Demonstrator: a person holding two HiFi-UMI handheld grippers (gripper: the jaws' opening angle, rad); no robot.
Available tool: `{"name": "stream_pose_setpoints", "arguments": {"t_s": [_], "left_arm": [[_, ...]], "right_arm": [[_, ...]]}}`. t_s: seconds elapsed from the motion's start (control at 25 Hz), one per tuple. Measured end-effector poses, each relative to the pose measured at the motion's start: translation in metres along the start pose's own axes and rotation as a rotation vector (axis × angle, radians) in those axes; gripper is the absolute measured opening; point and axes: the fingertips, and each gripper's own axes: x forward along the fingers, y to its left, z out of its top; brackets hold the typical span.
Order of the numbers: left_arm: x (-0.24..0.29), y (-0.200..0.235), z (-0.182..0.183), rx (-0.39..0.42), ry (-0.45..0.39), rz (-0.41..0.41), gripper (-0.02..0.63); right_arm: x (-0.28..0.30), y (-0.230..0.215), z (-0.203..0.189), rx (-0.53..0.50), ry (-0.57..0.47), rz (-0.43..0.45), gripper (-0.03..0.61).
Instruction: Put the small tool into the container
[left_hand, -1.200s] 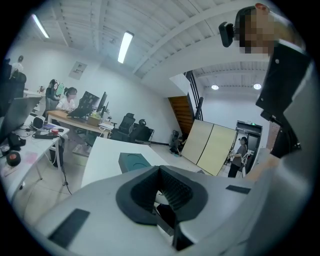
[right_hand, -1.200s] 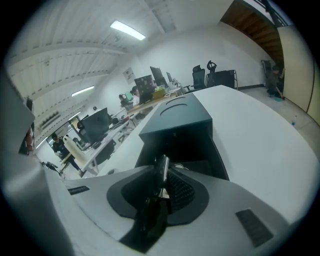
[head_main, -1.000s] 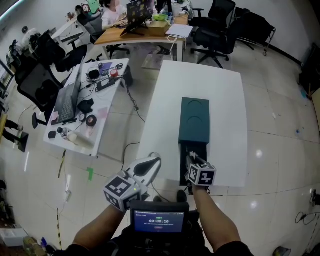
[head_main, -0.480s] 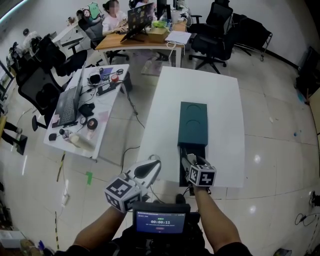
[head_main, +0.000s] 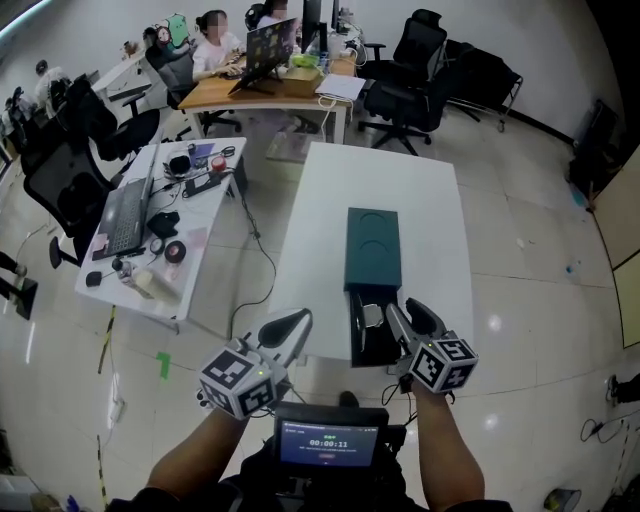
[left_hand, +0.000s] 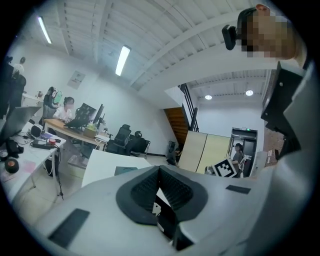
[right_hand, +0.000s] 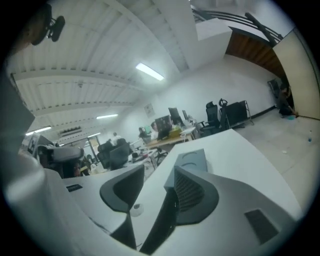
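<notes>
Bright and even from ceiling strips (left_hand: 122, 60), with small glare spots on glossy floor (head_main: 494, 323), soft shadows only, strong fisheye bending, dark rounded corners, slight blur up close.

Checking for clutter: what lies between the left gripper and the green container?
Nothing but bare white table between left gripper and green container, shown in the head view.

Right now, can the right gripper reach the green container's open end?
Probably yes: the right gripper hangs beside the open end of the green container, nothing in between; its fingers, just closing somewhat, stand apart and empty.
</notes>
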Motion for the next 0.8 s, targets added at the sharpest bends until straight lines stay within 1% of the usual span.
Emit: {"name": "stream_pose_setpoints", "arguments": {"t_s": [0.12,0.2,0.28,0.36,0.44,0.52,0.68,0.8], "left_arm": [[-0.012,-0.002,0.004,-0.005,-0.033,-0.022,0.012],[-0.017,-0.006,0.003,-0.007,-0.052,-0.039,0.012],[-0.021,-0.014,0.001,0.002,-0.066,-0.070,0.012],[-0.026,-0.024,-0.001,0.013,-0.074,-0.107,0.012],[-0.033,-0.034,-0.004,0.012,-0.077,-0.122,0.012],[-0.041,-0.046,-0.002,0.003,-0.086,-0.128,0.012],[-0.055,-0.084,0.006,0.007,-0.113,-0.134,0.012],[-0.066,-0.119,0.003,0.029,-0.121,-0.119,0.012]], "right_arm": [[-0.035,0.016,0.032,0.000,-0.112,0.031,0.142],[-0.061,0.028,0.047,-0.015,-0.168,0.042,0.055],[-0.087,0.039,0.058,-0.039,-0.206,0.038,0.022],[-0.113,0.047,0.064,-0.078,-0.228,0.007,0.020],[-0.137,0.056,0.068,-0.118,-0.237,-0.019,0.020],[-0.161,0.066,0.075,-0.140,-0.245,-0.023,0.018],[-0.214,0.076,0.089,-0.181,-0.281,-0.032,0.018],[-0.257,0.077,0.088,-0.193,-0.313,-0.009,0.018]]}}
